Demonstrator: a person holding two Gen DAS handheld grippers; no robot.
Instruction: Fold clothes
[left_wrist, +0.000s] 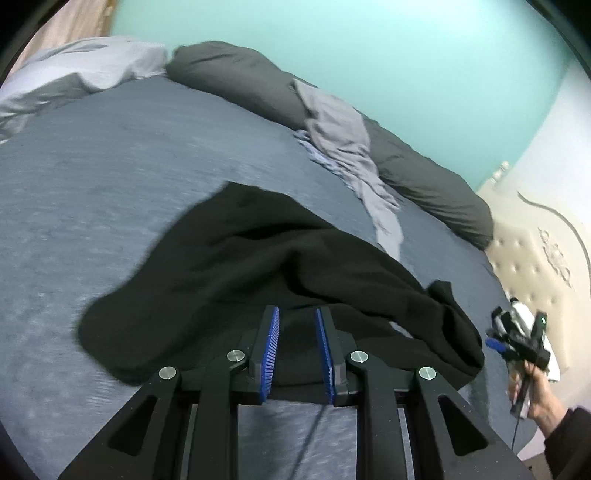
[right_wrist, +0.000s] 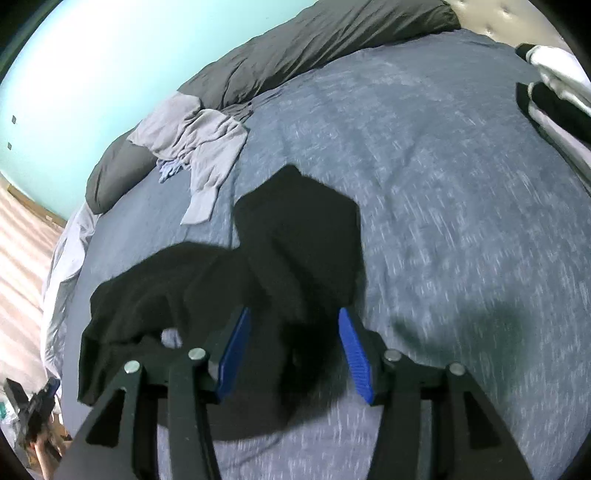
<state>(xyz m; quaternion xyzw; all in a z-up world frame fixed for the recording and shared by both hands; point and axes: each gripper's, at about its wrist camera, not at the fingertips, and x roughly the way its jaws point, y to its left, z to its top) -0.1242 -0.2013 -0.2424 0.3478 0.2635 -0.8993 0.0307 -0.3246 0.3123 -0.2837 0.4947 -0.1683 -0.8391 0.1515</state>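
A black garment (left_wrist: 258, 266) lies crumpled on the blue-grey bed cover (left_wrist: 92, 184). In the left wrist view my left gripper (left_wrist: 297, 317) hovers over the garment's near edge, its blue pads (left_wrist: 271, 343) apart and nothing pinched between them. In the right wrist view the same black garment (right_wrist: 295, 229) spreads below my right gripper (right_wrist: 294, 312), which stands wide open over a fold of it. The right gripper (left_wrist: 517, 332), held by a hand, shows at the garment's right end in the left view. The left gripper (right_wrist: 40, 402) is small at the lower left of the right view.
A light grey garment (left_wrist: 343, 147) (right_wrist: 207, 147) lies rumpled against a dark grey duvet (left_wrist: 258, 85) (right_wrist: 295, 48) along the bed's far side. A beige tufted headboard (left_wrist: 524, 258) stands at the right. White and black clothes (right_wrist: 554, 92) lie near it. A teal wall is behind.
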